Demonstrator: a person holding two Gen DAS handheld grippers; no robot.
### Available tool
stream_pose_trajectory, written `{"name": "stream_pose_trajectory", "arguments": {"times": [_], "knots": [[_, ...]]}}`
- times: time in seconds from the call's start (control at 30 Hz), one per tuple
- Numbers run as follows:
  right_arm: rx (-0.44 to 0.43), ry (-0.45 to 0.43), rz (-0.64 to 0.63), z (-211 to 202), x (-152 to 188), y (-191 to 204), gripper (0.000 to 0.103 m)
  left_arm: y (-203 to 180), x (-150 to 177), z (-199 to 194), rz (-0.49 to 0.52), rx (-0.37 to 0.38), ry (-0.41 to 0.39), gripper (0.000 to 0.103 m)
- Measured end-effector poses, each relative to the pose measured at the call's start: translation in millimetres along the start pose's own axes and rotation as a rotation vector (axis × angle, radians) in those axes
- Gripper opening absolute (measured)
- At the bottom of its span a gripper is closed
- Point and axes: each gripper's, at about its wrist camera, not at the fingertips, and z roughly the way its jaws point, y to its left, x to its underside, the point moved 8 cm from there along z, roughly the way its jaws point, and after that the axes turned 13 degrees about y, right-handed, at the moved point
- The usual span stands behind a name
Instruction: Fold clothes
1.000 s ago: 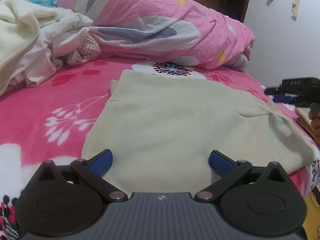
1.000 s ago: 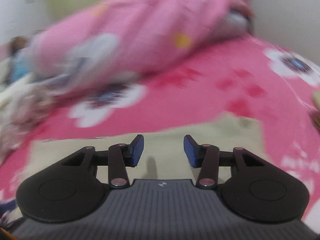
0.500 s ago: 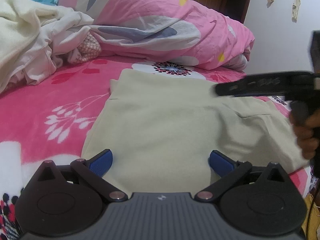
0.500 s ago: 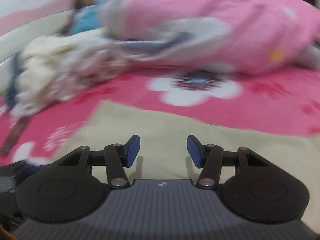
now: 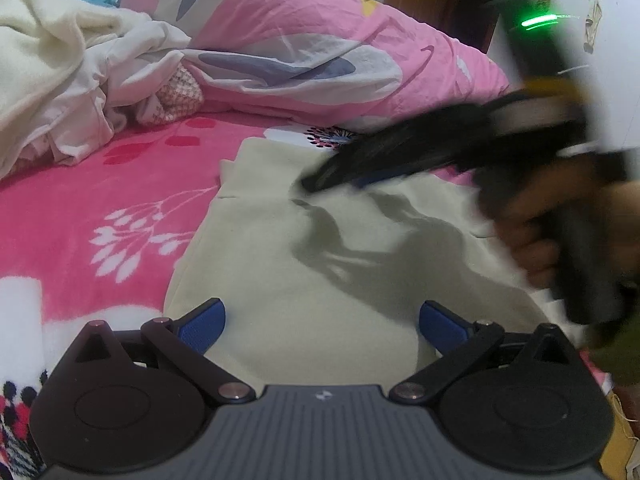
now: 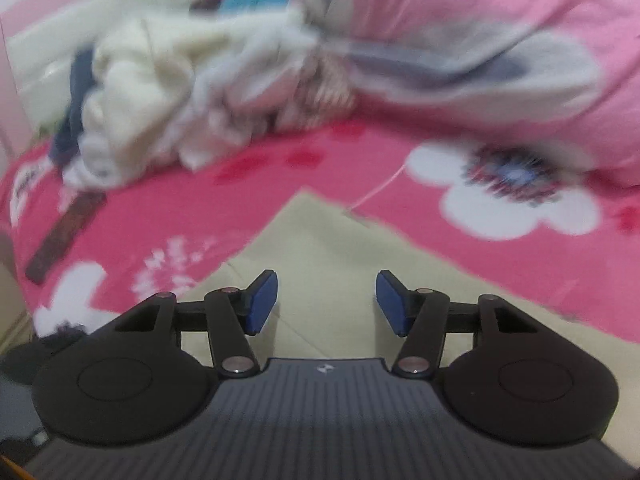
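pink floral bed (image 5: 132, 208), the surface carrying everything. rolled pink quilt (image 5: 320, 52) and a heap of pale unfolded clothes (image 5: 60, 92) lie along its far edge, likely pushed back to leave folding room. beige garment (image 5: 304, 280), spread flat toward the near edge, its far corner (image 6: 308, 200) pointing at the heap. right gripper (image 6: 326, 300), blurred, above that corner: jaws opening, nothing between them, probably readying a pinch. left gripper (image 5: 322, 320), over the near hem: fingers spread wide, grasping nothing.
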Motion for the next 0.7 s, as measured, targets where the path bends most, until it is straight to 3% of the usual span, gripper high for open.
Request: {"name": "stream_pose_trajectory", "arguments": {"times": [0.03,0.1,0.2,0.27,0.37,0.53,0.6,0.7], "knots": [[0.007,0.031,-0.018,17.6,-0.5,1.2,0.057,0.7,-0.1,0.0,-0.002,0.002,0.001,0.103],[0.006,0.007,-0.038,25.7,-4.9,0.5,0.059,1.2,-0.5,-0.7,-0.005,0.008,-0.001,0.103],[-0.017,0.022,0.023,4.3,-5.4,-6.9,0.056,0.4,-0.4,-0.8,-0.003,0.006,-0.003,0.103],[0.023,-0.021,0.018,-23.8,5.1,-10.1,0.057,0.2,-0.5,-0.7,-0.003,0.005,-0.003,0.103],[0.076,-0.086,0.057,-68.3,31.5,-20.7,0.059,0.3,-0.7,-0.9,-0.008,0.009,-0.005,0.103],[0.229,-0.169,0.231,-125.1,99.2,-38.4,0.065,-0.7,0.1,-1.0,-0.006,0.005,-0.005,0.103],[0.280,-0.191,0.300,-128.7,125.1,-44.3,0.070,-0.7,0.3,-0.9,-0.005,0.004,-0.006,0.103],[0.327,-0.165,0.344,-101.5,157.5,-49.9,0.082,-0.9,0.6,-0.9,-0.004,0.002,-0.006,0.103]]}}
